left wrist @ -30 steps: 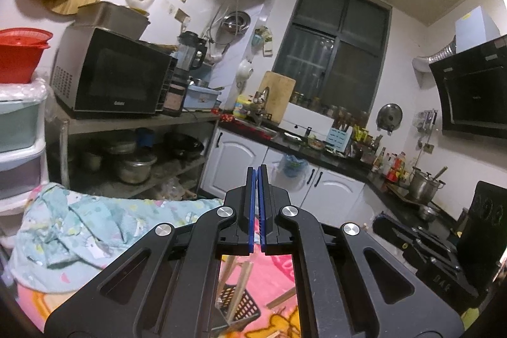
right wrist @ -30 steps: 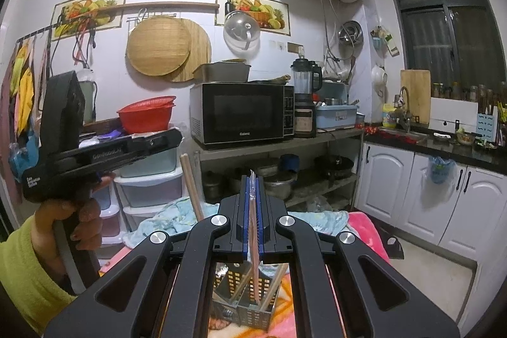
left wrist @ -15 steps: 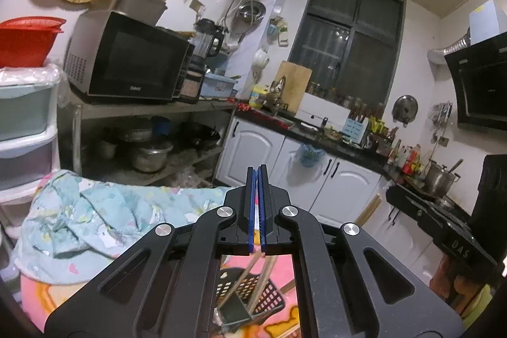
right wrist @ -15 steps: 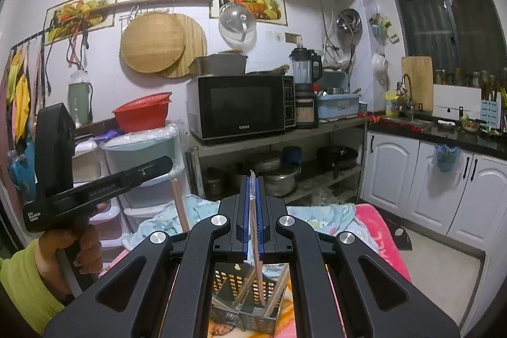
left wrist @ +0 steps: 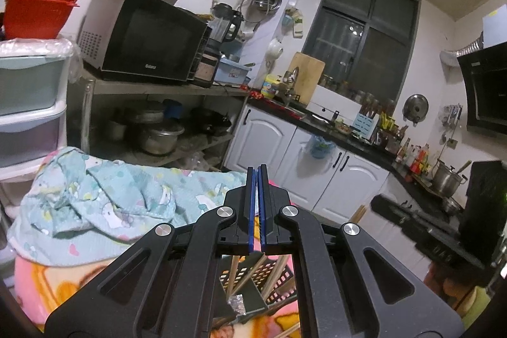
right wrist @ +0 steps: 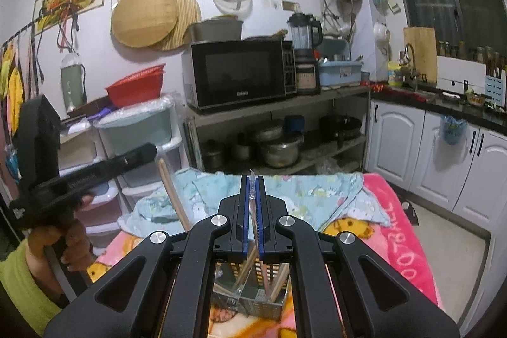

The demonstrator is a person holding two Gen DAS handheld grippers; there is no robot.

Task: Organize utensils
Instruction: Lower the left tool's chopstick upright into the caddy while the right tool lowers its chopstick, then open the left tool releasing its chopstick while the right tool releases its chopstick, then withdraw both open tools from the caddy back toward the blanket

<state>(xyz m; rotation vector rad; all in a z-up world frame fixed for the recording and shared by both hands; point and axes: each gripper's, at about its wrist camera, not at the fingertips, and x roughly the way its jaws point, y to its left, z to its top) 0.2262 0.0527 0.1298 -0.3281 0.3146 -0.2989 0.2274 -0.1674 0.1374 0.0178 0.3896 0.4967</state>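
A black perforated utensil basket (left wrist: 275,277) (right wrist: 253,293) stands on the pink blanket, with several wooden chopsticks leaning in it. My right gripper (right wrist: 252,182) hangs right over it, shut on a chopstick (right wrist: 252,201) whose lower end reaches down into the basket. In the left wrist view that gripper (left wrist: 380,201) is at the right, a stick end (left wrist: 358,213) below it. My left gripper (left wrist: 257,176) is shut just above the basket. The right wrist view shows it (right wrist: 149,149) at the left, with a wooden chopstick (right wrist: 174,195) slanting down from its tip.
A crumpled light-blue cloth (left wrist: 111,198) lies on the pink blanket (right wrist: 396,227) behind the basket. Behind that are a metal shelf with a microwave (right wrist: 237,72) and pots, plastic drawers (left wrist: 28,116) and white cabinets (right wrist: 396,141). A hand in a yellow-green sleeve (right wrist: 19,284) holds the left gripper.
Both grippers have sunk toward the basket, which now shows larger under their fingers. The right gripper's chopstick has gone lower into the basket. Both stay shut.
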